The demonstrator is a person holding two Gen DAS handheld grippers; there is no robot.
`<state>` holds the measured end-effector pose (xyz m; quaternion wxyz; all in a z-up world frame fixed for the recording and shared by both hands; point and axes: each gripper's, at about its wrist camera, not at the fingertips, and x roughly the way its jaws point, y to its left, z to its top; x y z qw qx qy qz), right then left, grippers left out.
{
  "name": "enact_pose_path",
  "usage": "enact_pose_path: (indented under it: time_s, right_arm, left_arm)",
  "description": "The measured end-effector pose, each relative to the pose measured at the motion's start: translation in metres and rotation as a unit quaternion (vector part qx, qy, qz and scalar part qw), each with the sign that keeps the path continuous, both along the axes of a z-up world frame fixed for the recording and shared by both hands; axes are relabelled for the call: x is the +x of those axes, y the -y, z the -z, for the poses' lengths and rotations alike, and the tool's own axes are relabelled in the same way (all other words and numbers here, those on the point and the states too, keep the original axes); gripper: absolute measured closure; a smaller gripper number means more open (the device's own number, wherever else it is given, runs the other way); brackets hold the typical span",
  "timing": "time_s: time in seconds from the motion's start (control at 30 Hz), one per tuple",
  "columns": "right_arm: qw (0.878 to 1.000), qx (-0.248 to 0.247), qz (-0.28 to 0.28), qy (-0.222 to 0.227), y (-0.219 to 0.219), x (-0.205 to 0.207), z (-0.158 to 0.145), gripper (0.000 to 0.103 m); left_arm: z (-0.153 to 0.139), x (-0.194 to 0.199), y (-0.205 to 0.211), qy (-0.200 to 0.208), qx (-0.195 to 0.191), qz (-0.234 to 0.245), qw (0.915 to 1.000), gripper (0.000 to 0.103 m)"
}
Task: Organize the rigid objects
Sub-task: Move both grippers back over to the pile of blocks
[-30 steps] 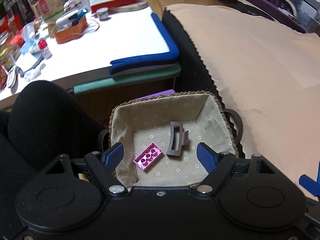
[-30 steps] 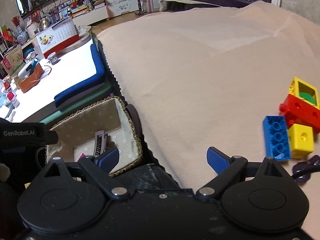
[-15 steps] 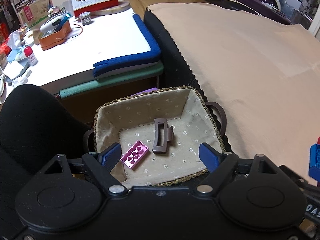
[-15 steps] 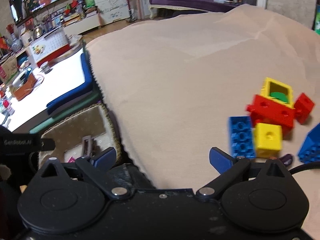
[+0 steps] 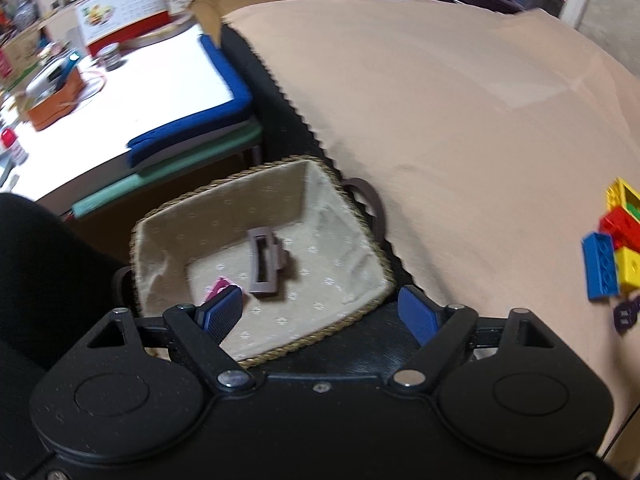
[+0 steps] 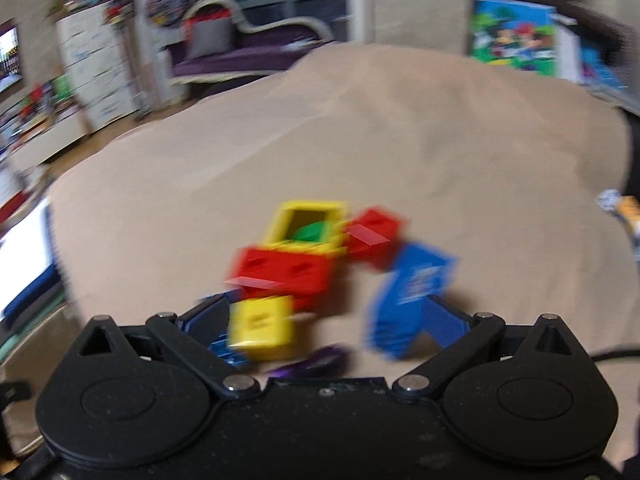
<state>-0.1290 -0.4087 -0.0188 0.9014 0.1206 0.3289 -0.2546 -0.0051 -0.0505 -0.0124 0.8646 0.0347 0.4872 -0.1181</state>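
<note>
While both tongs gape empty, the left tongs hover over the basket's near rim.

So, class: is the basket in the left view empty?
No: the basket holds a brown hair clip and a pink brick.

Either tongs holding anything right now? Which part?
Nothing held. Left tongs open above the basket; right tongs open over the yellow block, not closed on it.

Blurred by motion, the right gripper hangs wide open over a heap of red, yellow and blue toy blocks on the beige cloth.
</note>
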Motion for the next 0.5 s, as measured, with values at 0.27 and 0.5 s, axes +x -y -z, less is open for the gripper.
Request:
enact_pose_path:
  time_s: [0.27,0.5]
  right_arm:
    - [0.998,0.009,0.057,-0.024,0.062,-0.016,0.023,0.001]
    - [0.987,-0.036,0.148,-0.058,0.103,-0.042,0.031,0.001]
  left_arm:
    - [0.005,-0.017,0.036,0.006,0.011,0.062,0.9980,0.022]
    - [0.008,-0.026,0.063,-0.005,0.019,0.105,0.9943,0.022]
